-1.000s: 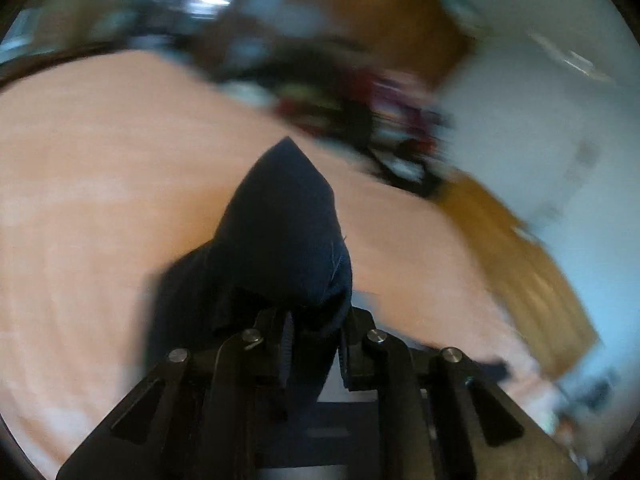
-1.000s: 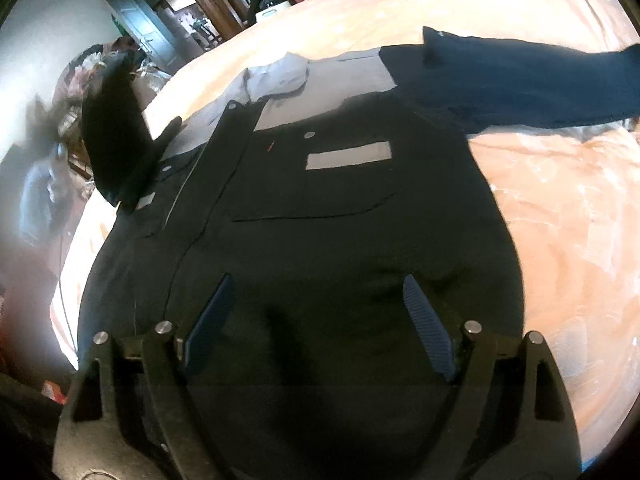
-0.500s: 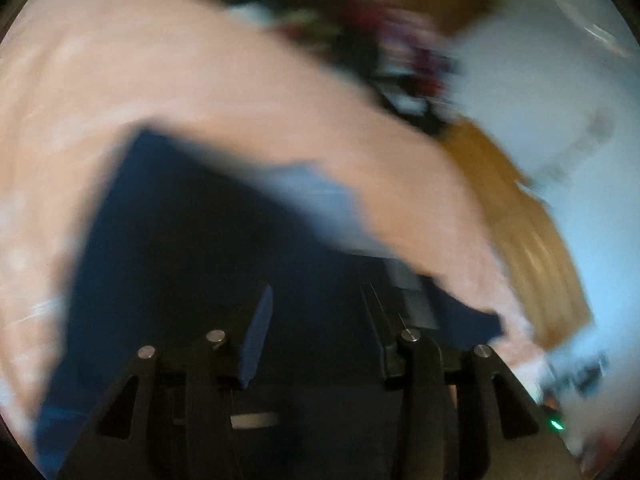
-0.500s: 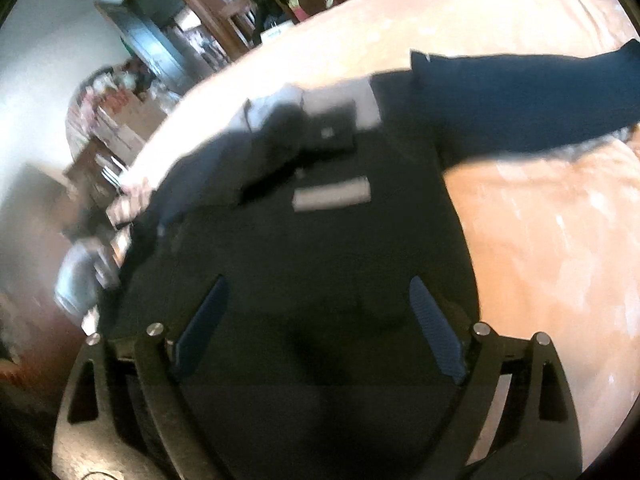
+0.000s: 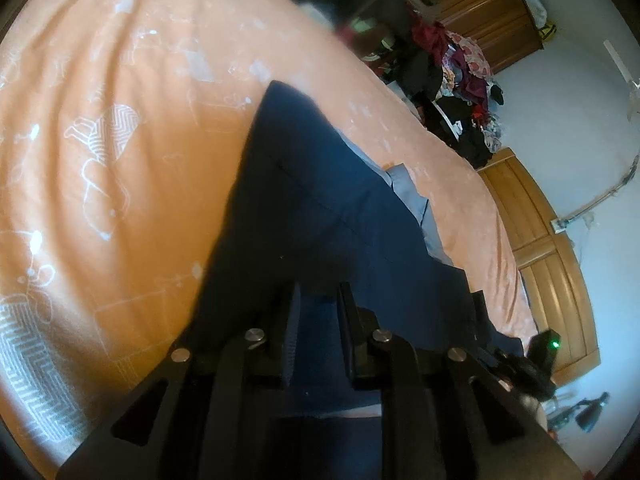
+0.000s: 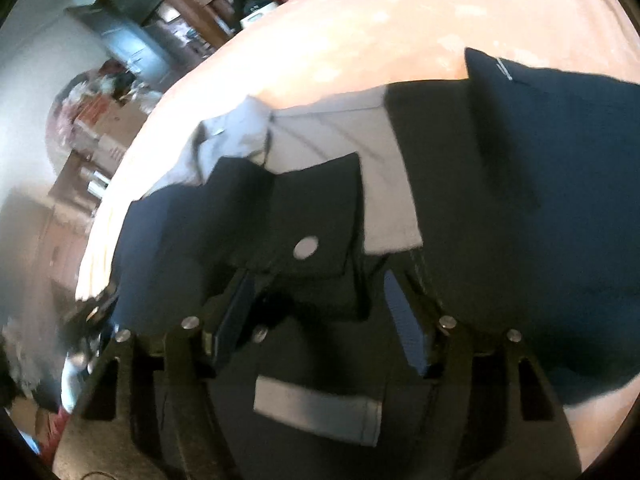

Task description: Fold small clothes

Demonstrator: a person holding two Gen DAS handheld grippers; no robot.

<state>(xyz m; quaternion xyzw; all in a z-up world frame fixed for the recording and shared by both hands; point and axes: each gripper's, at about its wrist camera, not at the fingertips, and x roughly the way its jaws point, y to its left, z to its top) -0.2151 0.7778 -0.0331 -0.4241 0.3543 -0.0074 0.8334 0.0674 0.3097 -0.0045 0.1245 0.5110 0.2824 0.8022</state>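
The left gripper (image 5: 316, 304) hangs low over one navy jacket (image 5: 320, 208), its two fingers set a narrow gap apart with dark cloth showing between them; whether they pinch it I cannot tell. Ahead of it one navy sleeve (image 5: 288, 136) runs out across the orange bedsheet (image 5: 100, 120), with a pale grey collar (image 5: 412, 204) just to its right.

The right gripper (image 6: 320, 304) stands with its two fingers spread wide, holding nothing, directly above the jacket's chest. Just ahead lies one pocket flap (image 6: 316, 216) bearing one silver snap (image 6: 306, 247); one grey reflective strip (image 6: 320, 408) lies beneath the gripper. One pile of clothes (image 5: 452, 76) sits far beyond the left gripper.
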